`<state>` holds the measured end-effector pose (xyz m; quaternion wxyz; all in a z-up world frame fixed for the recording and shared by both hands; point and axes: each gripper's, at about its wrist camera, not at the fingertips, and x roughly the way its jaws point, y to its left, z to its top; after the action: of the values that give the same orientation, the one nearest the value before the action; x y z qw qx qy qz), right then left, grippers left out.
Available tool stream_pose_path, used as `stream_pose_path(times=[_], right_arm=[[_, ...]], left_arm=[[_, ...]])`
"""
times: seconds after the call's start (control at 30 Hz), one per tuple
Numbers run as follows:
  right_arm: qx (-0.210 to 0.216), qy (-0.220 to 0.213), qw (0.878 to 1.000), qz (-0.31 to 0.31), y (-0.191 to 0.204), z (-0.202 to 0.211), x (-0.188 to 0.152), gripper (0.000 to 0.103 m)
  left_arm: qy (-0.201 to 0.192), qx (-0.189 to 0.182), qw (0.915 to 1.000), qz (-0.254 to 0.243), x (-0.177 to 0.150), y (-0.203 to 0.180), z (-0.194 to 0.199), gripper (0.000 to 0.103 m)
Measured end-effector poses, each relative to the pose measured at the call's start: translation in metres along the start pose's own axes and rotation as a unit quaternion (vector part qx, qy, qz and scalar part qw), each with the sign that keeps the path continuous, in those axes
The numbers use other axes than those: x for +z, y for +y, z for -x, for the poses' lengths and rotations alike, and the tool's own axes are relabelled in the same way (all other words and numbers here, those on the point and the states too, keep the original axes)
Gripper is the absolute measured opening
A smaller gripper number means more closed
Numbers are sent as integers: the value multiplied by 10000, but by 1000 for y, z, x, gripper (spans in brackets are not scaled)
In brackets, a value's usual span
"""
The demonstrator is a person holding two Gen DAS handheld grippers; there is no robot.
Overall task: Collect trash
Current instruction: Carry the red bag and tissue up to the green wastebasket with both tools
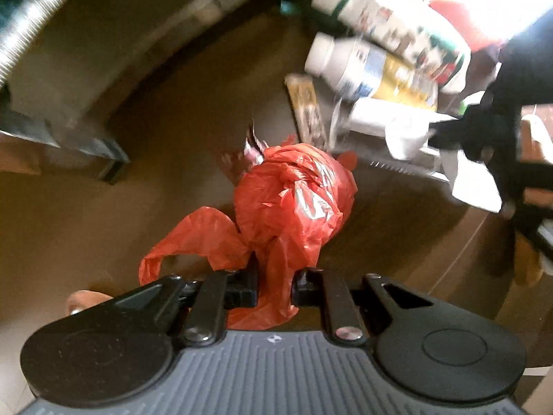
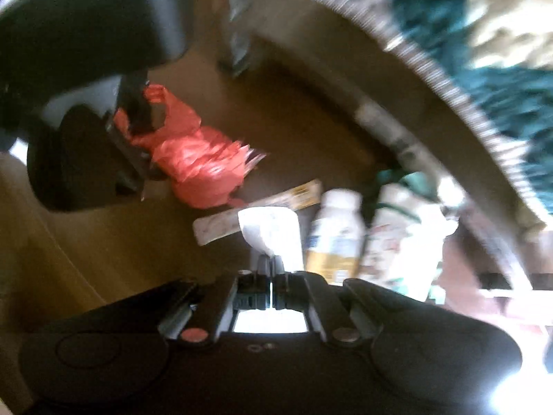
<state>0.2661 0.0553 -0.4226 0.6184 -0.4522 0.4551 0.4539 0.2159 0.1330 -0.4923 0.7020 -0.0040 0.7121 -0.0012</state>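
My left gripper (image 1: 274,288) is shut on a crumpled red plastic bag (image 1: 293,200) and holds it inside a brown cardboard box (image 1: 166,79). The bag and the left gripper also show in the right wrist view, bag (image 2: 193,159) at the left. My right gripper (image 2: 271,288) is shut on a piece of white paper (image 2: 273,231); in the left wrist view it (image 1: 446,128) is at the right, holding the paper (image 1: 404,128). Both views are blurred.
In the box lie a white bottle with a blue and yellow label (image 1: 366,69), a larger white bottle (image 1: 390,20) and a yellow wrapper (image 1: 306,103). Teal fabric (image 2: 501,79) lies beyond the box's corrugated edge (image 2: 408,52).
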Motion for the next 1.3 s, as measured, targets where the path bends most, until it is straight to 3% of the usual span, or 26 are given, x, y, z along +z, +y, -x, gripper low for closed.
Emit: stream_pose_path(times=[0.13, 0.3, 0.5, 0.8, 1.1, 1.3], right_arm=[[-286, -260, 9989, -270, 0, 60, -10, 0], [-682, -899, 9904, -803, -6, 154, -10, 0], [-958, -1677, 9721, -1328, -21, 253, -28, 0], [-1410, -2538, 9433, -1611, -15, 391, -79, 0], [-2318, -3319, 8966, -1797, -37, 500, -132, 0], [-2970, -3660, 8593, -1987, -66, 557, -163, 0]], left_arm=[[-353, 58, 9993, 98, 0, -5, 47, 15], [-906, 36, 9951, 400, -5, -12, 121, 15], [-1741, 283, 9826, 585, -22, -26, 213, 15], [-2588, 420, 9619, 779, -37, -59, 340, 15], [-3469, 375, 9367, 301, -17, -115, 451, 15], [-4068, 273, 9130, -110, 16, -169, 531, 15]])
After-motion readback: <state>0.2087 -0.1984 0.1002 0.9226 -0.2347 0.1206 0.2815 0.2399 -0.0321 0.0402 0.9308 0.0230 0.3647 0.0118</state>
